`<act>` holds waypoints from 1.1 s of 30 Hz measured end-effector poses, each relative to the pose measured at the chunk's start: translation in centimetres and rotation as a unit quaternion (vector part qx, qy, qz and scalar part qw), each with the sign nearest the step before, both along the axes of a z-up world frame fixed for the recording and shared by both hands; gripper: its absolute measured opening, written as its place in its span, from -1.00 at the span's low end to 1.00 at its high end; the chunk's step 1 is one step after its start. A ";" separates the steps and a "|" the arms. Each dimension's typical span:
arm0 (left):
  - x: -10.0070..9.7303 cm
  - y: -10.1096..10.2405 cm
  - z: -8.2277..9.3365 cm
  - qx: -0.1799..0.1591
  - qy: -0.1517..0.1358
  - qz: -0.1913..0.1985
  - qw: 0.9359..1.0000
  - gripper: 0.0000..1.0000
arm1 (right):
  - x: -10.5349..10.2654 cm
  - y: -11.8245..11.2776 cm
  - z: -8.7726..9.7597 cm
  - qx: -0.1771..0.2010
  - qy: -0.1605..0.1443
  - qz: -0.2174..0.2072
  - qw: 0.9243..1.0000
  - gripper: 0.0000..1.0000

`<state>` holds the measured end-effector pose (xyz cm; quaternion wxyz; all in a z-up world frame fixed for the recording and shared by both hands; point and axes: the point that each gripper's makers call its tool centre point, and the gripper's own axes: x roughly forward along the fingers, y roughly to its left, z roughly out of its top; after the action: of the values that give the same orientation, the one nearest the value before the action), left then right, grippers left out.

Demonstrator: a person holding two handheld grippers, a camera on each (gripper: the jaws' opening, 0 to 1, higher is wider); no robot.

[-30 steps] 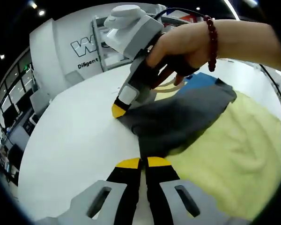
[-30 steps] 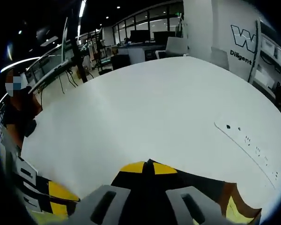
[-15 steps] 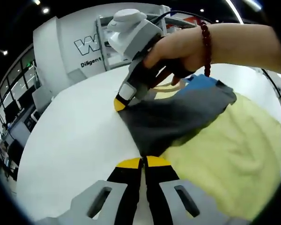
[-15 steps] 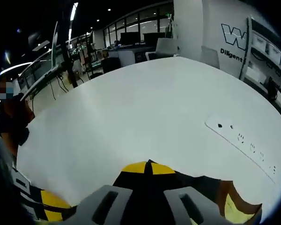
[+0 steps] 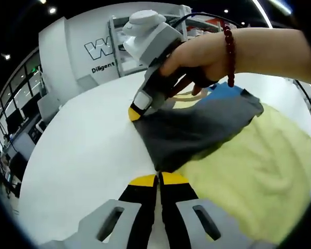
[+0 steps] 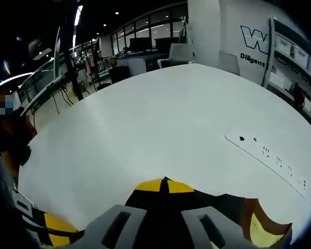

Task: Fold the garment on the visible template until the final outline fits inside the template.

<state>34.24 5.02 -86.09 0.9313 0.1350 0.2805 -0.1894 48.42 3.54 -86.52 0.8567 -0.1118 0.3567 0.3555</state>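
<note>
Two grippers clamped on one gray garment (image 5: pixel 197 129): left gripper (image 5: pixel 159 180) pinching its near corner, right gripper (image 5: pixel 136 112) gripping its far edge, above white table (image 5: pixel 83 161).

Grey garment (image 5: pixel 194 129) draped over yellow template (image 5: pixel 254 171).

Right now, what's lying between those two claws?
In the left gripper view, the grey garment spans from the left claw to the right claw, each pinching an edge.
</note>
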 end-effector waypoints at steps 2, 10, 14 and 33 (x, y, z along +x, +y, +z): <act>0.0 0.0 0.0 -0.001 0.001 0.000 1.000 -0.97 | 0.0 0.0 0.0 0.004 0.003 -0.002 1.000 -1.00; 0.1 0.1 0.0 0.005 0.013 -0.003 1.000 -0.89 | 0.0 0.2 0.2 0.019 0.005 -0.009 1.000 -1.00; 0.4 0.7 0.3 0.011 0.016 0.004 1.000 -0.58 | 0.3 0.4 0.5 0.031 0.002 -0.014 0.999 -0.75; 1.8 1.4 2.1 -0.003 0.013 -0.001 1.000 0.20 | 1.1 -3.2 2.6 0.054 -0.032 -0.056 0.996 0.32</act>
<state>36.06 6.44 -84.02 0.9277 0.1301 0.2920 -0.1926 49.51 0.30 -83.88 0.8911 -0.0568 0.3152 0.3214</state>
